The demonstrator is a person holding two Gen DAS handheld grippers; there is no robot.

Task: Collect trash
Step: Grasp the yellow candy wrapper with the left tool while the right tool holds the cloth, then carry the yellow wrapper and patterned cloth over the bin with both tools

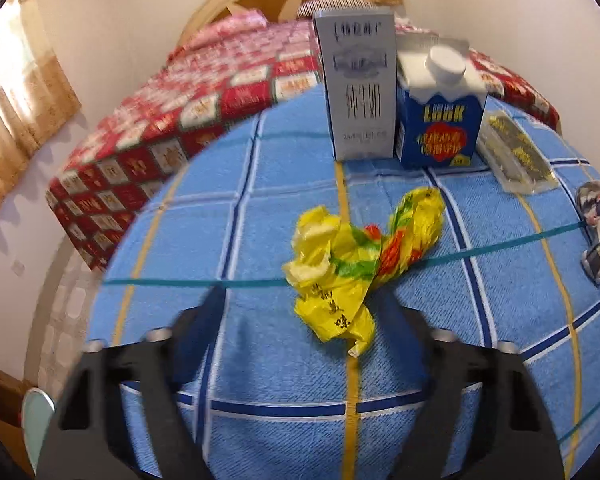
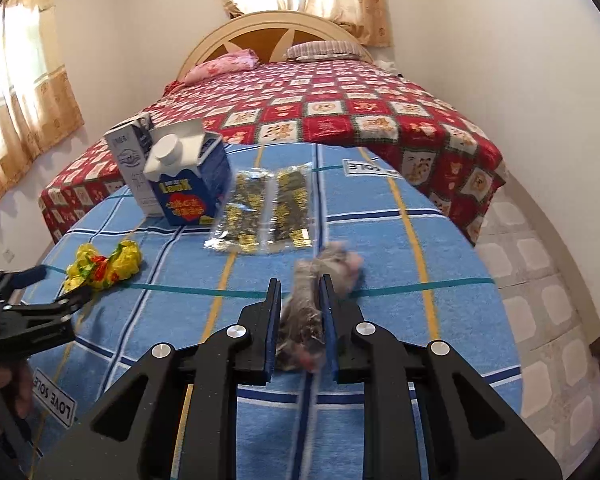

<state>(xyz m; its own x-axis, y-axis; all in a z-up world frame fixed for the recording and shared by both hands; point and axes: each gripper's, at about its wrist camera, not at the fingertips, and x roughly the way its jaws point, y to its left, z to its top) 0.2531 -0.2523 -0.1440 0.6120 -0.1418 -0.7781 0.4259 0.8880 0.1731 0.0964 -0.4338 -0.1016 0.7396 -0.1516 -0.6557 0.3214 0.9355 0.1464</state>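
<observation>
Trash lies scattered on the blue checked cloth [image 1: 260,208]. We see a crumpled yellow wrapper [image 1: 352,264] near the cloth's middle, lying between the spread fingers of our left gripper [image 1: 300,292], its near end against the right-hand finger, the jaws wide apart. Our right gripper [image 2: 300,296] is clamped on a crumpled grey wrapper [image 2: 308,304], which sticks out past the fingertips; it is blurred. Toward the far edge stand a tall grey carton [image 1: 358,84] and a blue carton [image 1: 440,120] side by side, touching, with a clear packet [image 2: 266,208] flat just beside them. A red patterned bed [image 2: 340,108] lies beyond.
</observation>
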